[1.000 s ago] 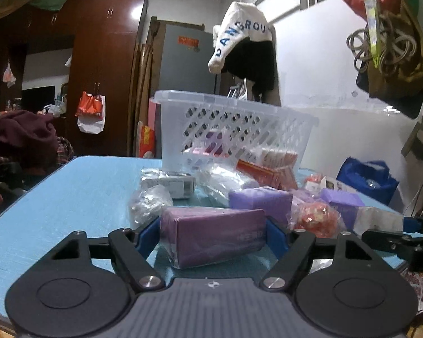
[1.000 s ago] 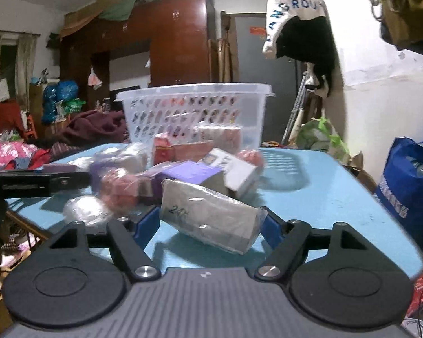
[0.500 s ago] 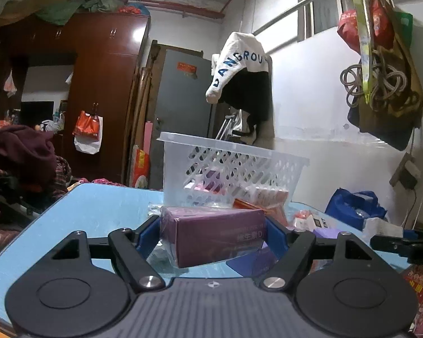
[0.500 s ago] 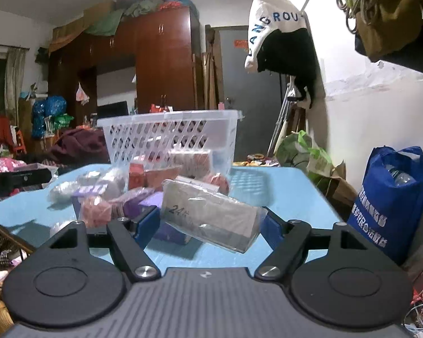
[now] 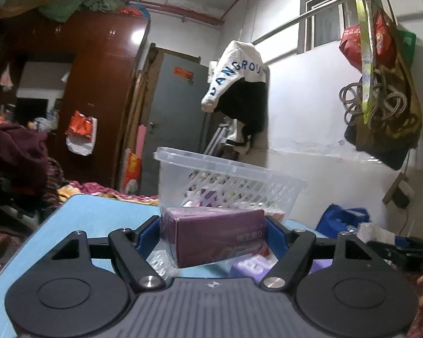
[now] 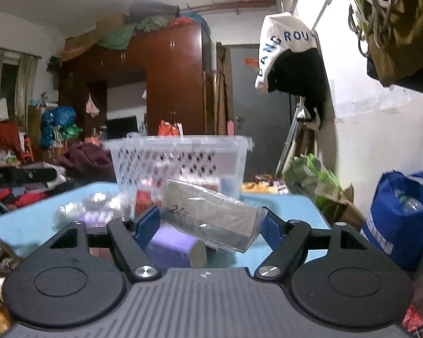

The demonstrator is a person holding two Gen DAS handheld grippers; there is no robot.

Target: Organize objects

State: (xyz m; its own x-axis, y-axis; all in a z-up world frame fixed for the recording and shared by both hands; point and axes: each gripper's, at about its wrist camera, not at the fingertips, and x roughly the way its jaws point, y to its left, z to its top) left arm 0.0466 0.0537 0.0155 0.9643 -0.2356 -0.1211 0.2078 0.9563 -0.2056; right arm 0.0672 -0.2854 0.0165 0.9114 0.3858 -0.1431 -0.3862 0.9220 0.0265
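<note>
the left gripper (image 5: 213,232) is clamped on a purple box (image 5: 211,236) wrapped in clear film, its long axis crosswise between the blue pads, its faint front print too blurred to read. the right gripper (image 6: 207,221) squeezes a grey film-wrapped packet (image 6: 211,215) marked "24", tilted down to the right, held above the blue table (image 6: 284,205) with a lilac box (image 6: 173,245) below it. farther off stands the white basket (image 6: 180,157), its contents hard to make out, and a hanging jacket (image 6: 287,45) reads "angrou".
</note>
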